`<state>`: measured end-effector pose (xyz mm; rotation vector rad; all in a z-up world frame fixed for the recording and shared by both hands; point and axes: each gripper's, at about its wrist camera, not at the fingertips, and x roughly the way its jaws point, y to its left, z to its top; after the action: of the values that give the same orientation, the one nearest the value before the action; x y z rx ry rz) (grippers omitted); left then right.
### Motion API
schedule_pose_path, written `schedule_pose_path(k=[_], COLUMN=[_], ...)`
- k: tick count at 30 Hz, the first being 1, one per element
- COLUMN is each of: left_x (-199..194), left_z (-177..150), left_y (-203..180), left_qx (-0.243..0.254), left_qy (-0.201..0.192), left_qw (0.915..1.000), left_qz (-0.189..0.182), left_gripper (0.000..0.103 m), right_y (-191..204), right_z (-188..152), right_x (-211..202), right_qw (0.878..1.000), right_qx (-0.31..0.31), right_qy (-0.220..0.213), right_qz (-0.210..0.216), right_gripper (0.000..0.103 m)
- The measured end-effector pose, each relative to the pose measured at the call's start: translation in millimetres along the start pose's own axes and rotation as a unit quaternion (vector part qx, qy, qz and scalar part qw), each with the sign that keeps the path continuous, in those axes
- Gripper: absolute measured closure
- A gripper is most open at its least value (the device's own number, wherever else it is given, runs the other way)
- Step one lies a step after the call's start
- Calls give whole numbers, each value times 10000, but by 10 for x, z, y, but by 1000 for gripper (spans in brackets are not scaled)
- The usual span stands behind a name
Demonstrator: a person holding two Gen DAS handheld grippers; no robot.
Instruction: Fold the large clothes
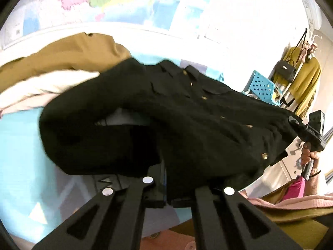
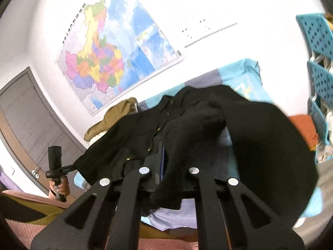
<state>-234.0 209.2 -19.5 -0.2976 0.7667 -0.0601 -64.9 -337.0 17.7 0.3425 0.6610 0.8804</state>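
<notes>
The black buttoned jacket (image 1: 187,112) hangs lifted between the two grippers, above the blue patterned bed (image 1: 18,150). The left gripper (image 1: 166,195) clenches the jacket's near hem; the right gripper (image 2: 166,179) likewise grips cloth, a loose fold draping past its fingers (image 2: 158,160). The risk, as I judge it, is that heavy fabric slips from a shallow pinch, or sags unevenly and lands crumpled. Beyond the jacket lie a tan coat (image 1: 68,56) and a pale garment (image 1: 41,89). A wall map (image 2: 112,52) hangs behind the bed; blue perforated crates (image 2: 318,48) stand to its right.
</notes>
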Motion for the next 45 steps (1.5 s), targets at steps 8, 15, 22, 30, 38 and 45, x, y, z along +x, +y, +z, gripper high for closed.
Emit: schedule_pose_path(k=[8, 15, 22, 30, 38, 45], left_x=[311, -352, -554, -324, 366, 740], left_z=[-206, -116, 47, 322, 499, 553], left_y=[52, 92, -71, -352, -619, -802], left_qx=[721, 1133, 1135, 1448, 1655, 1874], left_qy=[700, -429, -1240, -1351, -719, -360], left_qw=[9918, 9898, 9858, 9801, 9824, 9794], left_qz=[788, 749, 5, -151, -480, -663], left_gripper=[62, 38, 38, 28, 28, 27], right_y=[-175, -26, -764, -1283, -1244, -1534], right_z=[-334, 21, 232, -22, 213, 36], right_x=[478, 248, 305, 359, 120, 143], right_qw=[9793, 9828, 9645, 9657, 9726, 9711], right_qx=[-474, -813, -213, 193, 61, 670], right_qy=[1361, 715, 784, 1260, 889, 1033], right_qz=[-1423, -1498, -2513, -2260, -2149, -2046], right_gripper=[54, 43, 36, 44, 96, 26])
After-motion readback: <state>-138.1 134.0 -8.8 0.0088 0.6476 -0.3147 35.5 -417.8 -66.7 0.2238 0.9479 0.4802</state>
